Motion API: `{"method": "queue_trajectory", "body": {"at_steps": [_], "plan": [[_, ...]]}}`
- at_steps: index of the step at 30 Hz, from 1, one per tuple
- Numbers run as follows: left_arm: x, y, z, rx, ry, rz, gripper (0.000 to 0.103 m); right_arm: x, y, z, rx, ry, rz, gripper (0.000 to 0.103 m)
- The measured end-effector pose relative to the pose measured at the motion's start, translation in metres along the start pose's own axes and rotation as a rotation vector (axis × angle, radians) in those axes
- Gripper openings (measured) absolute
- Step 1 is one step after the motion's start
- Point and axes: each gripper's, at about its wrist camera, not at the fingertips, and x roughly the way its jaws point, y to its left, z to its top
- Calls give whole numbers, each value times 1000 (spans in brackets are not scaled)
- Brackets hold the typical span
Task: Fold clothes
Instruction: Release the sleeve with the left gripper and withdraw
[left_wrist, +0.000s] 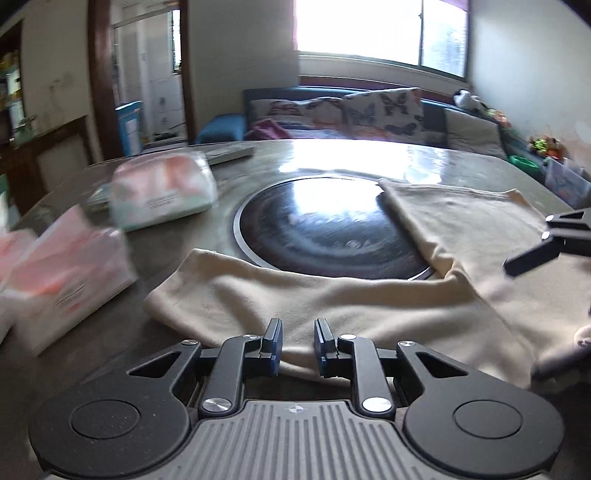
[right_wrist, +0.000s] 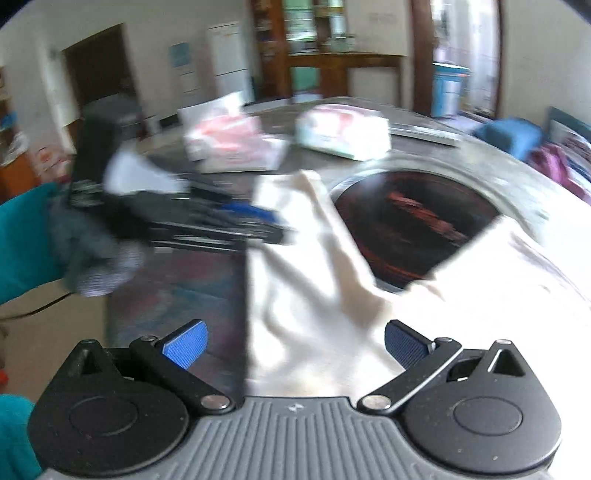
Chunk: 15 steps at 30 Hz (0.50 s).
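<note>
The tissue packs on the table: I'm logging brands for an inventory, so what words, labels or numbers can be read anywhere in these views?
None can be read.
Near tissue pack: dark print lines, too blurred.
Far tissue pack: a dark print line, too blurred.
Blue poster on the wall: nothing legible.
Cream garment: no label or print visible.

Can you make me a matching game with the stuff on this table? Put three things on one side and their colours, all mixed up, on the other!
Things:
1. cloth
2. round plate in the table's middle
3. tissue pack

Colours:
A. pink and white
B. cream
C. dark and shiny

Pairs: 1-B, 2-C, 3-A
</note>
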Motion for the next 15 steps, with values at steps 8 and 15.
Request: {"method": "queue_trajectory", "body": {"at_steps": [8,15], "plan": [[-14,0,-2,-27,-19,23,34,-16,-43,-10,114,-28,-142,103],[0,-20,1,69,-32,-10,41,-24,-57,-30,152,3,-251,103]]}}
